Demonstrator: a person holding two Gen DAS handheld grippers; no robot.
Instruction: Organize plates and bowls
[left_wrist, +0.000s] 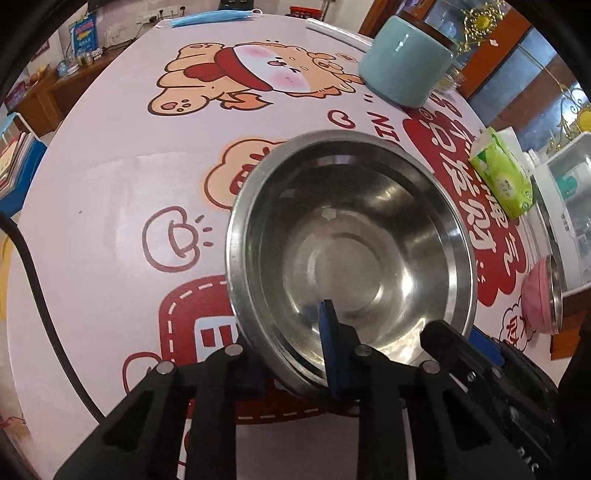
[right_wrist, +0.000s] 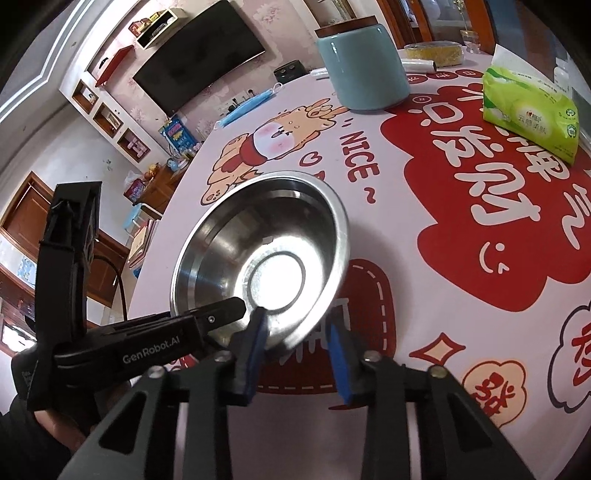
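Note:
A steel bowl (left_wrist: 351, 254) is held tilted above the cartoon tablecloth (left_wrist: 110, 177). My left gripper (left_wrist: 295, 369) is shut on its near rim, one blue finger inside, the other under the rim. In the right wrist view the same steel bowl (right_wrist: 262, 258) shows with the left gripper's black finger on its left rim. My right gripper (right_wrist: 295, 343) straddles the bowl's near rim with a gap on the right side, so it stands open. A pink bowl (left_wrist: 543, 291) with a steel liner sits at the table's right edge.
A teal ceramic jar (left_wrist: 404, 62) stands at the far side, also in the right wrist view (right_wrist: 362, 62). A green tissue pack (left_wrist: 502, 173) lies at the right, also in the right wrist view (right_wrist: 532, 110). A blue face mask (left_wrist: 214, 16) lies at the far edge.

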